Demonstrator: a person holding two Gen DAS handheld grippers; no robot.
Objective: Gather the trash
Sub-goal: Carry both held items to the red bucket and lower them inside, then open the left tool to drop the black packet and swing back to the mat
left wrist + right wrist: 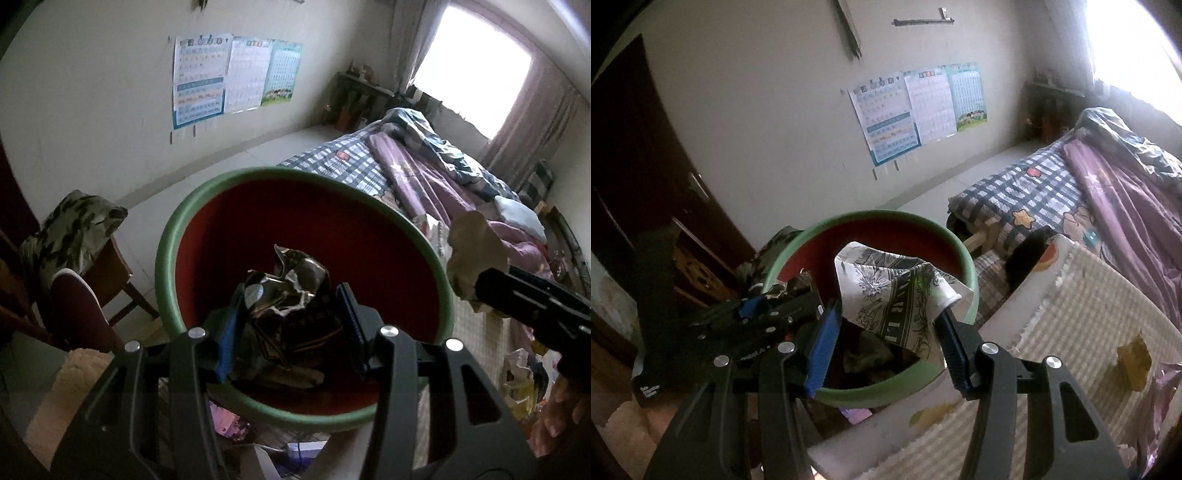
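Left wrist view: left gripper (pixel 291 325) is clamped on a dark, shiny, crumpled foil wrapper (pixel 291 295), held above the green-rimmed, red-lined round bin (pixel 173 236).

Right wrist view: right gripper (pixel 886 343), jaws apart w/ a white printed paper wrapper (pixel 890 291) caught btwn fingers, over same bin.

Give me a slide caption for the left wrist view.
Left gripper holds a torn dark wrapper over the green-rimmed bin, right gripper alongside with crumpled paper.
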